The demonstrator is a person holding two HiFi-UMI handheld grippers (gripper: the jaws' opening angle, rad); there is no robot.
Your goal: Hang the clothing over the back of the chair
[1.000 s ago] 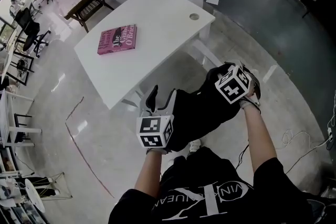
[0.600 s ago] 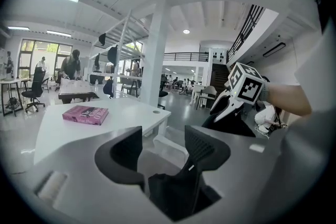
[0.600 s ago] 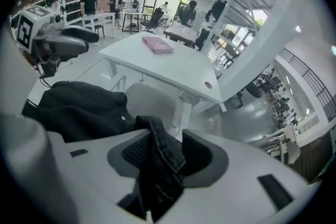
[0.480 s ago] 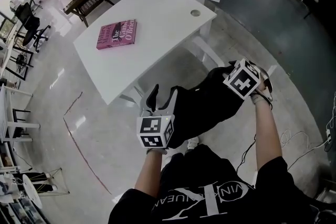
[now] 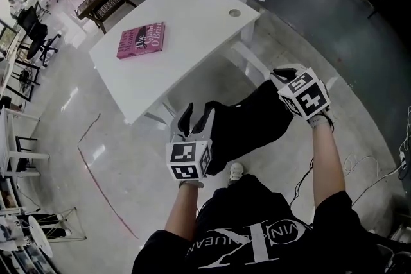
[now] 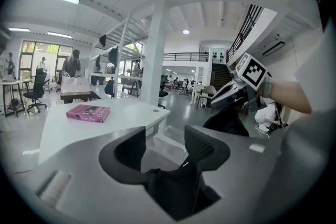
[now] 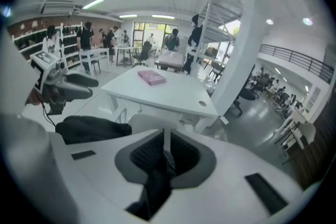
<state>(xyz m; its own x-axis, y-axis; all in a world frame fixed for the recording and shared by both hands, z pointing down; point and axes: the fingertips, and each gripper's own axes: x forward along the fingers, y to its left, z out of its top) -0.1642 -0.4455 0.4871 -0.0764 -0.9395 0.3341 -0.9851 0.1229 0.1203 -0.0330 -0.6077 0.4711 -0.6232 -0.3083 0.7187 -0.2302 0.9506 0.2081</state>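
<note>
Clothing (image 5: pixel 250 128), a black garment, is hanging spread between your two grippers, above the floor and just in front of the near edge of the white table (image 5: pixel 186 29).

Right gripper (image 7: pixel 164 148): the jaws are pressing together on a fold of the garment. The pinched fabric is trailing down from the jaws. You are holding this gripper higher and farther forward than the other one, at the garment's right end.

Left gripper (image 6: pixel 165 136): the jaws are standing apart. A bunch of the fabric is lying low in the gap, resting against the right-hand jaw. The jaw tips are not touching the fabric, and the floor is showing between them. This gripper is sitting at the garment's left end, close to your body.

Chair (image 5: pixel 247 64): white parts of it are showing at the table's near edge, beside and beneath the garment. The garment is covering most of it in the head view. You cannot tell from any view whether the fabric is touching the chair back.

Book (image 5: pixel 141 40): a pink book is lying flat on the table's left part, well apart from the garment and both grippers.

Your arms are reaching forward, one to each gripper, with the garment sagging slightly between them.
</note>
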